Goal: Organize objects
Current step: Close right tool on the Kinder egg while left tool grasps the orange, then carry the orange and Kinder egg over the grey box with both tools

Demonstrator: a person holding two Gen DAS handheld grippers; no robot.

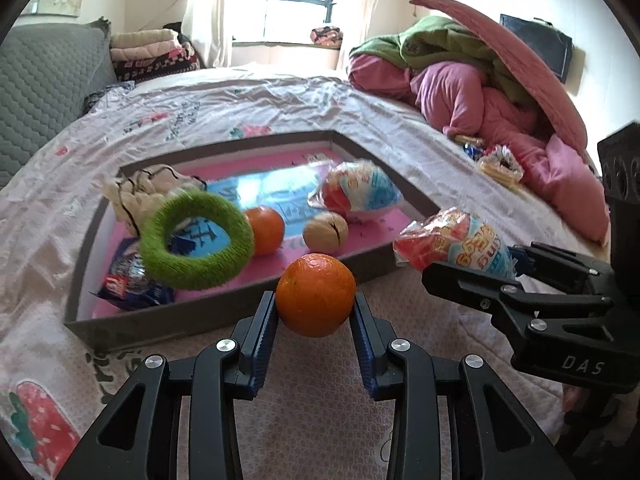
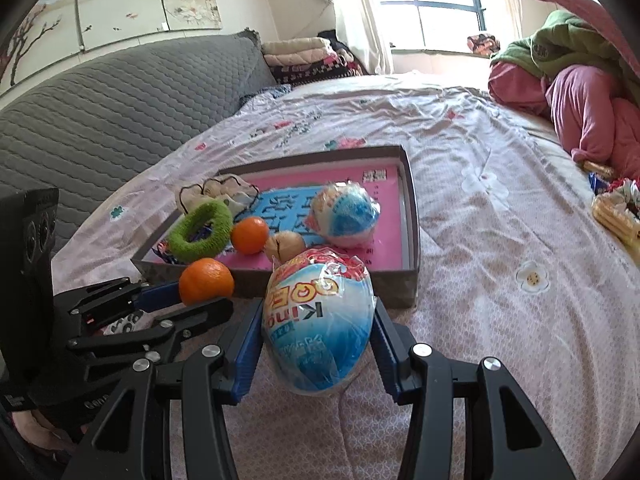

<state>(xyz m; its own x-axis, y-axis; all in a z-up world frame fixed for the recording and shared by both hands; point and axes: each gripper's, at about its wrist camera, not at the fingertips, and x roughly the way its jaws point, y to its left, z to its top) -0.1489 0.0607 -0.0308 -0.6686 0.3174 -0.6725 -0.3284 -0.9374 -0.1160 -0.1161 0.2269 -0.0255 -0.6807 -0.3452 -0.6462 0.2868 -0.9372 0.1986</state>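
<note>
Two grippers over a floral bedsheet [image 1: 360,104]; left gripper [image 1: 315,312] clamps an orange [image 1: 316,294]; right gripper [image 2: 318,340] clamps a wrapped egg [image 2: 318,320].

Green ring [image 1: 196,240] motion-blurred ahead-left of the left gripper [image 1: 316,312], blue snack packet [image 1: 128,280] half hidden beneath it, wrapped egg's [image 2: 320,328] underside hidden between the right gripper's [image 2: 318,344] pads, biscuit pack [image 2: 616,216] cut off far right.
</note>
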